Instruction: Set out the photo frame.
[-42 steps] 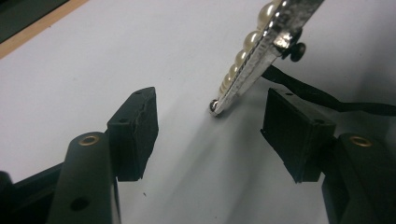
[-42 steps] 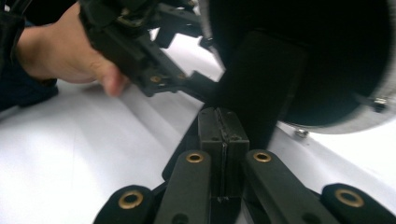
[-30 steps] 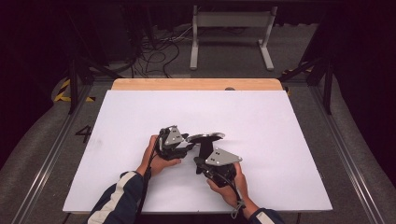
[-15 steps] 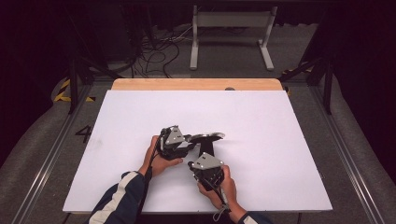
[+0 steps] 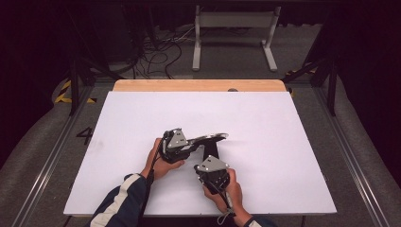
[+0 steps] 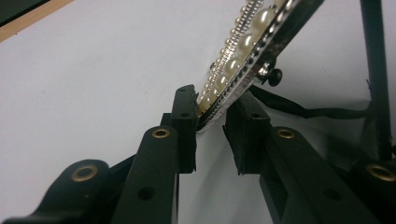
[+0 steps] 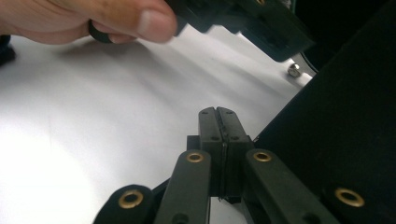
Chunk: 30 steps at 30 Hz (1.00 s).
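Note:
A stiff band set with pearls and silver beads (image 6: 247, 42) reaches right from my left gripper (image 5: 190, 142) above the white table; in the high view it is the silver-black band (image 5: 210, 137). In the left gripper view its end sits between the jaws of the left gripper (image 6: 212, 116), which have just been closing. It touches the left pad (image 6: 187, 121), with white table still showing between the pads. A black strap (image 5: 211, 151) runs from the band toward my right gripper (image 5: 206, 161). The right gripper (image 7: 217, 112) is shut, pads together.
The white sheet (image 5: 283, 142) covers the table, with a wooden strip (image 5: 198, 85) at its far edge. A thin black cord (image 6: 299, 111) trails under the band. A large black surface (image 7: 345, 130) and a small metal stud (image 7: 294, 70) stand right of the right jaws. The left hand's thumb (image 7: 93, 18) is above them.
The right hand with its gripper has drawn back toward the table's near edge and slightly left. The left hand and the pearl band stay where they were.

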{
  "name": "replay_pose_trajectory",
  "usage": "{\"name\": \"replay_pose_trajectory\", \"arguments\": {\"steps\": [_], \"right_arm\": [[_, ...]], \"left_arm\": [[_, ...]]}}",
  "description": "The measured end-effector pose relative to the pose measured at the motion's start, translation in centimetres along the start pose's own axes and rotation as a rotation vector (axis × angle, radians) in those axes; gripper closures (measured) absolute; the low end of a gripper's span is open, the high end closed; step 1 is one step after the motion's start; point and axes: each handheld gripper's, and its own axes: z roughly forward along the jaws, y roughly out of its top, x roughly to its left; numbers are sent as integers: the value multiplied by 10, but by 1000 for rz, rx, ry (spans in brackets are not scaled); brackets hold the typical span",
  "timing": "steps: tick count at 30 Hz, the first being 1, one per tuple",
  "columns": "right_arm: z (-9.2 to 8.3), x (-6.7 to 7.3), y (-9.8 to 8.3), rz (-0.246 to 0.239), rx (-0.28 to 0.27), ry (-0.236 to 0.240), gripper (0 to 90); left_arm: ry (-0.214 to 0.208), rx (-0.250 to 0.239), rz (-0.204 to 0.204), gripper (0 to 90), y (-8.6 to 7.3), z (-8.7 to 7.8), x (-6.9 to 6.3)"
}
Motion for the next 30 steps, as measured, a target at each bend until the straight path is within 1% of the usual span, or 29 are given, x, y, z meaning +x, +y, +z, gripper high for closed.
{"name": "replay_pose_trajectory", "arguments": {"steps": [4, 8, 11, 14, 17, 23, 27, 30], "right_arm": [[-2, -5, -2, 21, 2, -3, 900], [-3, -10, -4, 41, 7, 14, 900], [-3, -12, -6, 41, 10, 21, 900], [-4, -14, -7, 40, 13, 28, 900], [-5, -17, -8, 34, 18, 24, 900], [-9, -29, -11, 48, 32, 21, 900], [-10, -35, -12, 63, 36, 28, 900], [-11, -37, -13, 68, 39, 21, 900]], "left_arm": [[2, 1, 13, 763, 0, -2, -1], [5, 6, 26, 770, 0, -4, -2], [12, 9, 29, 776, -1, -6, -3], [16, 17, 40, 782, 0, -7, -4], [22, 22, 56, 788, 1, -7, -6], [32, 49, 79, 792, 4, -9, -11], [39, 60, 89, 793, 4, -11, -14], [45, 70, 98, 794, 5, -12, -16]]}}
